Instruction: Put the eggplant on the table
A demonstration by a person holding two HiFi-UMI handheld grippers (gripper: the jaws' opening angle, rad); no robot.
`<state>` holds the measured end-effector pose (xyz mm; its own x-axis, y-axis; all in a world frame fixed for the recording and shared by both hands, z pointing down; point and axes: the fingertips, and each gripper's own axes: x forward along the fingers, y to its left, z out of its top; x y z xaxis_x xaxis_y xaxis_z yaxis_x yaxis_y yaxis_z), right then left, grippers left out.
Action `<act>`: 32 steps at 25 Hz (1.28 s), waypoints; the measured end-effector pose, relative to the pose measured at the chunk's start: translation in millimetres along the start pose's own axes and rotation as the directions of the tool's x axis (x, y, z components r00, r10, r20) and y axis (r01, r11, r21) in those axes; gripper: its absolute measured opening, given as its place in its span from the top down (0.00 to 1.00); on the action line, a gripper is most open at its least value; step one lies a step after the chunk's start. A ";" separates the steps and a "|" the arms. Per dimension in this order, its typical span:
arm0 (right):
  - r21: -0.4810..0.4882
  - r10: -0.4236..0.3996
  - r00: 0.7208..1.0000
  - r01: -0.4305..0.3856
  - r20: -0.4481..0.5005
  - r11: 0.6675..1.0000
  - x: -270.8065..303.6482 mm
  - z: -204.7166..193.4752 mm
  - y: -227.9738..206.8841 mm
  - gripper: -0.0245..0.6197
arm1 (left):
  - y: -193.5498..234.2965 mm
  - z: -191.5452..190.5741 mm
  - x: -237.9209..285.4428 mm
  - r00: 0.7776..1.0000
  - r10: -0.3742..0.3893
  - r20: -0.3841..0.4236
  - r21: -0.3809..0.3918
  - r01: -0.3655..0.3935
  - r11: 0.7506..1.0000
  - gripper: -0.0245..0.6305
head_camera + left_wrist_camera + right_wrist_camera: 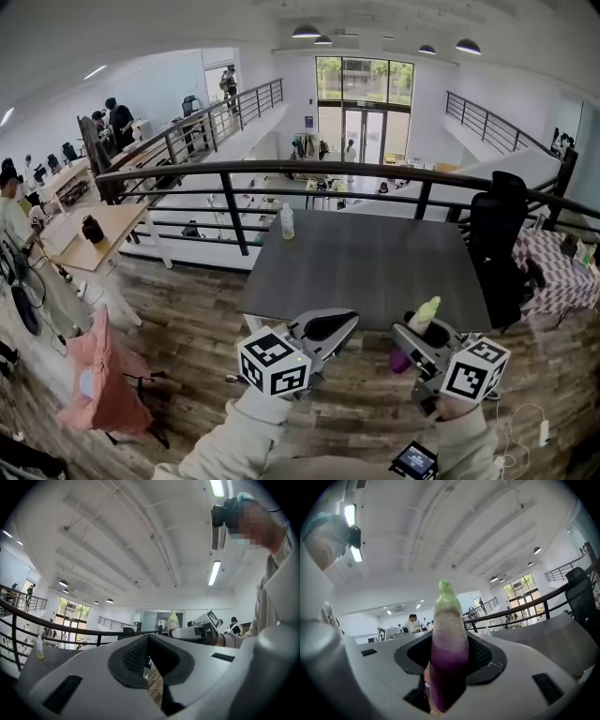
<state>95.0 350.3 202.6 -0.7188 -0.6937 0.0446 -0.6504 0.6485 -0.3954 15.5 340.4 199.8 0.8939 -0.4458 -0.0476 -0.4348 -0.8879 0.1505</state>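
The eggplant (421, 320), purple below and pale green at its tip, stands upright between the jaws of my right gripper (415, 339). In the right gripper view the eggplant (449, 634) fills the middle, and the right gripper (449, 663) is shut on it, its dark pads against both sides. The grey table (375, 262) lies just ahead of both grippers. My left gripper (330, 326) hovers level near the table's front edge, to the left of the eggplant. The left gripper (149, 644) holds nothing, and its pads meet at the tip. Its view also catches the eggplant's tip (173, 618).
A small bottle (287, 222) stands at the table's far left corner. A black office chair (497, 234) is at the table's right, with a dark railing (281, 171) behind. A pink cloth (98, 375) hangs over a stand at the lower left, near a wooden desk (94, 234).
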 end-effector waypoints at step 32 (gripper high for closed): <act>0.056 0.020 0.999 -0.018 -0.034 0.998 -3.9 2.9 -69.7 0.65 | 24.5 -24.5 68.6 1.000 0.000 0.005 -0.060 0.000 0.998 0.95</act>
<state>143.9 306.9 227.3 -0.7396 -0.6695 0.0683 -0.6228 0.6424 -0.4466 68.9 290.9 224.4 0.8930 -0.4468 -0.0529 -0.4276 -0.8794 0.2095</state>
